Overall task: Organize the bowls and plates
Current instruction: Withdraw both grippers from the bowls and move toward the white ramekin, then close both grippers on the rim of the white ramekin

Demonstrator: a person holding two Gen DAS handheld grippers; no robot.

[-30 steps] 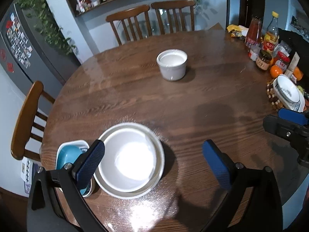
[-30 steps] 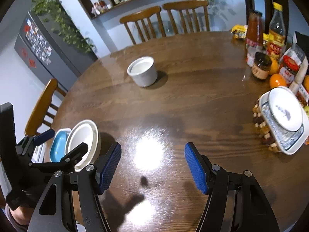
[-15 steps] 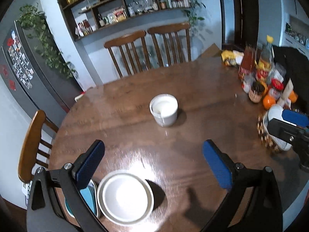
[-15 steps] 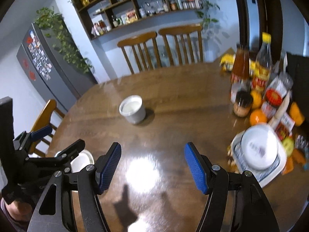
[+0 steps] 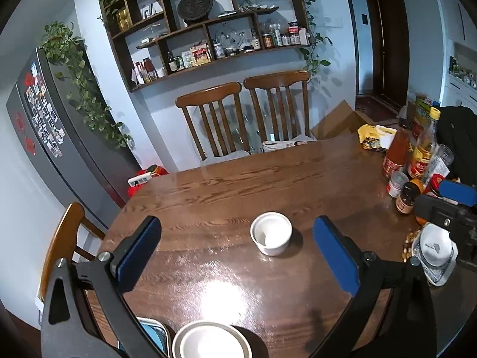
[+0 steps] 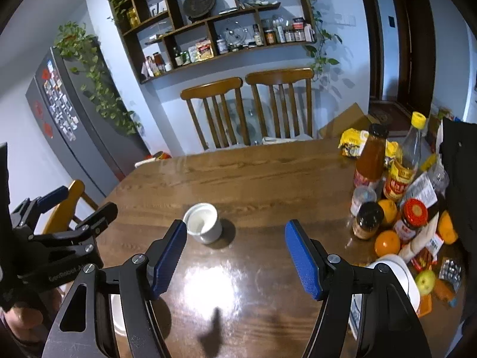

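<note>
Wooden table (image 5: 208,197) bears white bowl (image 5: 270,233) beyond both gaping tongs (image 5: 235,250).

Both tongs have risen and tipped up from the bench (image 5: 226,185). Left tongs (image 5: 237,252), a second ago low over the stacked white bowls (image 5: 208,341) at the near left edge, now stand well above them; bowls slipped to the bottom of the left view. Small white cup (image 5: 270,233) now sits between the left tongs' tips in view. Right tongs (image 6: 235,258) lifted alike; wall shelves (image 6: 214,21) now in sight.
</note>
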